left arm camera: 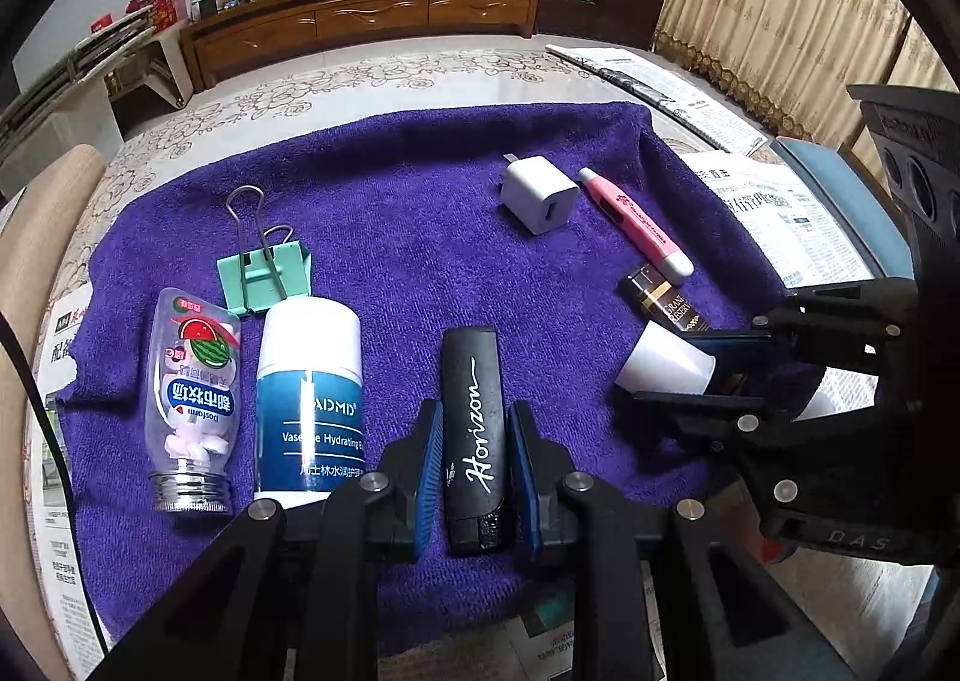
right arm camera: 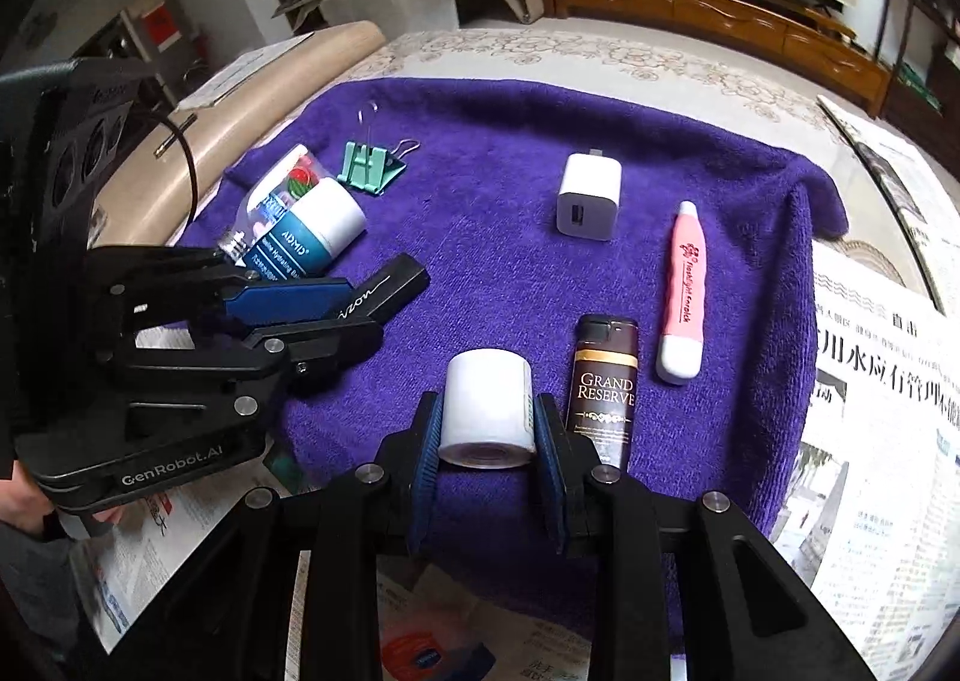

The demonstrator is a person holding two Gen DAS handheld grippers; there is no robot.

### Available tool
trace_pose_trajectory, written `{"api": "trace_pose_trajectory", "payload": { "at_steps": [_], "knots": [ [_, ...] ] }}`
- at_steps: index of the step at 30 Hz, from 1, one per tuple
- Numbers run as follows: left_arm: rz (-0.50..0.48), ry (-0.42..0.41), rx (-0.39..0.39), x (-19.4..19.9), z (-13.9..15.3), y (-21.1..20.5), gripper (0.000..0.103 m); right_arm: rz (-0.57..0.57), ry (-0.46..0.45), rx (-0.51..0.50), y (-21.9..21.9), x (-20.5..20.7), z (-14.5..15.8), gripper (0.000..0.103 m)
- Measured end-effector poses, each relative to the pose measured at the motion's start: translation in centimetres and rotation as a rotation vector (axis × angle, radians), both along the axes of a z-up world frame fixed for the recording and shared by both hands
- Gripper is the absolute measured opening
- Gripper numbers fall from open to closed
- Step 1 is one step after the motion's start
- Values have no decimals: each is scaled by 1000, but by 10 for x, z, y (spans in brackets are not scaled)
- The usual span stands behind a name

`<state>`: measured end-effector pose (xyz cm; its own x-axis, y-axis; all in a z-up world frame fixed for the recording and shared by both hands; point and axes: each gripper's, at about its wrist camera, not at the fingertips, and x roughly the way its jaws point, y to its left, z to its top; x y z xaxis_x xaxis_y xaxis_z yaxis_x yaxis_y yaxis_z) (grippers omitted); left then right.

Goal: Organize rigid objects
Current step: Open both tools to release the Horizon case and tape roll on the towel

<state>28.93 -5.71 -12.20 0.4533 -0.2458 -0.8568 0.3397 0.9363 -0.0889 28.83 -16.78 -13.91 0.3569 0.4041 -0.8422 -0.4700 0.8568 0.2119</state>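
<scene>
L jaws (left arm camera: 474,465) clamped on black lighter (left arm camera: 473,417)

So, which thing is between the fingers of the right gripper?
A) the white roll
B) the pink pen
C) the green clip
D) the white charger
A: the right gripper is shut on the white roll, its blue pads against both sides.

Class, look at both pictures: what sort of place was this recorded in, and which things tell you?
Probably a home living room: a long wooden sideboard holding ornaments, beige patterned curtains, a purple towel on the table.
</scene>
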Motion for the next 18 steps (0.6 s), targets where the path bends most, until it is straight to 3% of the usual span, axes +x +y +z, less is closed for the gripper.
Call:
{"api": "trace_pose_trajectory", "payload": {
  "at_steps": [15, 18],
  "knots": [
    [23, 30, -39, -11, 5, 9, 24, 31, 24, -15, -5, 1, 6, 33],
    [39, 14, -52, -20, 12, 12, 32, 18, 26, -6, -12, -6, 15, 35]
  ]
}}
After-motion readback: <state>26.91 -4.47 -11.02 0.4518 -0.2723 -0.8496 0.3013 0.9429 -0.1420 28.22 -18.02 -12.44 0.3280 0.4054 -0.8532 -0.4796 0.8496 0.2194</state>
